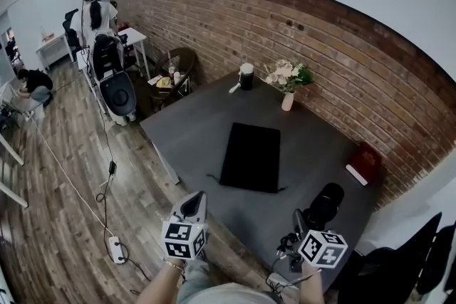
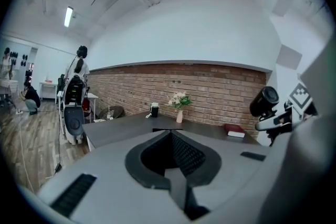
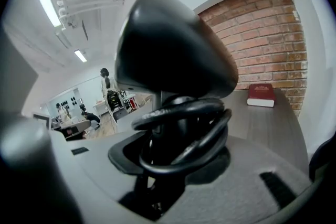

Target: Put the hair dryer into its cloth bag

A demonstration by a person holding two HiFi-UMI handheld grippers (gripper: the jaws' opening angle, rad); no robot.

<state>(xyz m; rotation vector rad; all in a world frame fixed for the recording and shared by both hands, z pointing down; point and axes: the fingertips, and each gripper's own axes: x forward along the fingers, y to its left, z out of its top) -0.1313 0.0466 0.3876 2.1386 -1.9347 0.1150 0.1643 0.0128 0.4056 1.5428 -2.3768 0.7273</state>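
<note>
Each gripper is built as a smooth grey shell. A marker cube [image 1: 184,239] printed with black-and-white squares is carried on the left gripper [image 1: 194,201], and a second marker cube [image 1: 322,248] of the same kind on the right gripper [image 1: 298,219]. In the left gripper view, dark ribbed pads [image 2: 185,153] are set in a rounded, black-rimmed recess, and a narrow dark slot [image 2: 73,194] is cut into the shell. A pale grey top [image 1: 226,294] is worn.
</note>
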